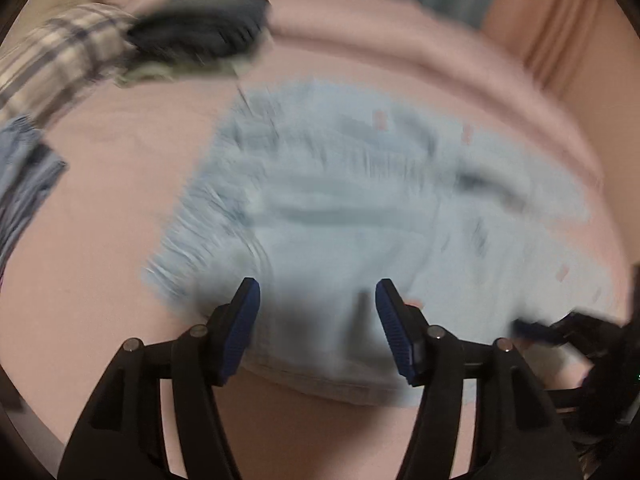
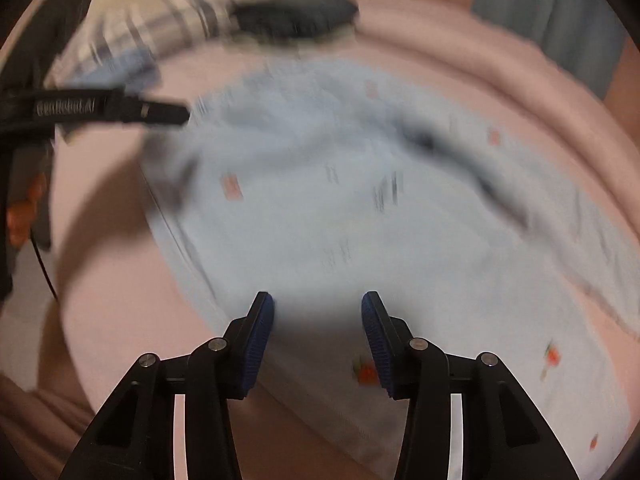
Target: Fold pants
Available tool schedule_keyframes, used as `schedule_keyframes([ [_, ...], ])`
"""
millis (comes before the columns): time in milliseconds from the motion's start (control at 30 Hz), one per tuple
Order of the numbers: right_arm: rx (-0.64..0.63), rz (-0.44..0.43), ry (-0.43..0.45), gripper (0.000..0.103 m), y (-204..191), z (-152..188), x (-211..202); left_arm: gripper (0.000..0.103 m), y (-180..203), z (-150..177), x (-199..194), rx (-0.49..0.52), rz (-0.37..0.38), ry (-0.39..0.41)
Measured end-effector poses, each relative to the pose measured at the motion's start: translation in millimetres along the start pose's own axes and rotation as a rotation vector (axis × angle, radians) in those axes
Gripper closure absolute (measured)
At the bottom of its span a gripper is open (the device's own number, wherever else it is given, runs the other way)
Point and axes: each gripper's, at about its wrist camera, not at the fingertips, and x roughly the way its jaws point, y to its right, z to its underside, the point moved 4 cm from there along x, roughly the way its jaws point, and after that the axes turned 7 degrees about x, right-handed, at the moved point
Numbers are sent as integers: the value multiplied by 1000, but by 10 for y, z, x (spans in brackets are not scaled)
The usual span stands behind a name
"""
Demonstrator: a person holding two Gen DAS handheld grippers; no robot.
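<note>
Light blue pants (image 1: 360, 208) with small red prints lie spread on a pink bed sheet (image 1: 100, 280), blurred by motion. My left gripper (image 1: 318, 300) is open and empty just above their near edge. The same pants fill the right wrist view (image 2: 320, 200). My right gripper (image 2: 318, 312) is open and empty over their near edge. The left gripper shows in the right wrist view (image 2: 160, 114) at the pants' far left corner. The right gripper's tip shows at the lower right of the left wrist view (image 1: 536, 330).
A dark folded garment (image 1: 200, 28) and a plaid cloth (image 1: 60, 56) lie at the far left of the bed. A blue striped garment (image 1: 24, 168) lies at the left edge. Pink curtains (image 1: 560, 20) hang behind the bed.
</note>
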Motion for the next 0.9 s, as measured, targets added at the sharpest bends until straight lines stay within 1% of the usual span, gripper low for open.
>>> schedule_keyframes([
  [33, -7, -4, 2, 56, -2, 85, -4, 42, 26, 64, 90, 39, -6, -41],
  [67, -12, -16, 5, 56, -7, 153, -50, 42, 91, 118, 108, 122, -40, -26],
  [100, -10, -31, -17, 56, -1, 214, -84, 38, 150, 156, 81, 192, -53, -13],
  [133, -2, -58, -42, 56, 25, 264, -128, 36, 189, 191, 77, 239, -32, -30],
  [167, 5, -99, -80, 56, 58, 283, -153, 36, 196, 194, 63, 261, -4, -38],
  [233, 23, -166, -111, 56, 165, 266, -212, 36, 118, 106, 20, 253, 60, -39],
  [267, 30, -179, -97, 56, 254, 180, -239, 36, 49, -10, -3, 226, 84, -24],
  [333, 44, -151, -28, 55, 477, -46, -293, 35, -64, -315, -19, 183, 82, 24],
  [367, 63, -131, 11, 55, 614, -202, -304, 34, -135, -492, 0, 170, 75, 50],
  [433, 112, -137, 85, 54, 931, -598, -240, 33, -238, -875, 120, 173, 73, 93],
  [467, 128, -130, 102, 54, 1045, -725, -191, 33, -259, -1018, 196, 172, 74, 96],
  [500, 137, -103, 114, 54, 1163, -878, -114, 33, -314, -1216, 324, 166, 71, 89],
  [533, 134, -62, 116, 54, 1314, -1083, 10, 33, -347, -1333, 404, 165, 69, 78],
  [600, 121, -13, 104, 54, 1497, -1334, 189, 33, -509, -1637, 680, 148, 35, 44],
  [667, 111, 32, 80, 54, 1699, -1590, 390, 33, -635, -1835, 874, 134, 38, 14],
  [700, 109, 43, 69, 54, 1781, -1708, 488, 33, -692, -1903, 961, 126, 58, 0],
  [767, 98, 39, 44, 54, 1875, -1875, 576, 33, -790, -2026, 1139, 116, 105, -26],
  [833, 76, 38, 24, 53, 1904, -2024, 725, 32, -804, -2125, 1291, 146, 132, -51],
  [867, 59, 18, 6, 48, 1906, -2011, 757, 30, -788, -2117, 1307, 165, 137, -66],
  [900, 39, 3, -12, 46, 1909, -2038, 820, 29, -770, -2134, 1385, 205, 137, -95],
])
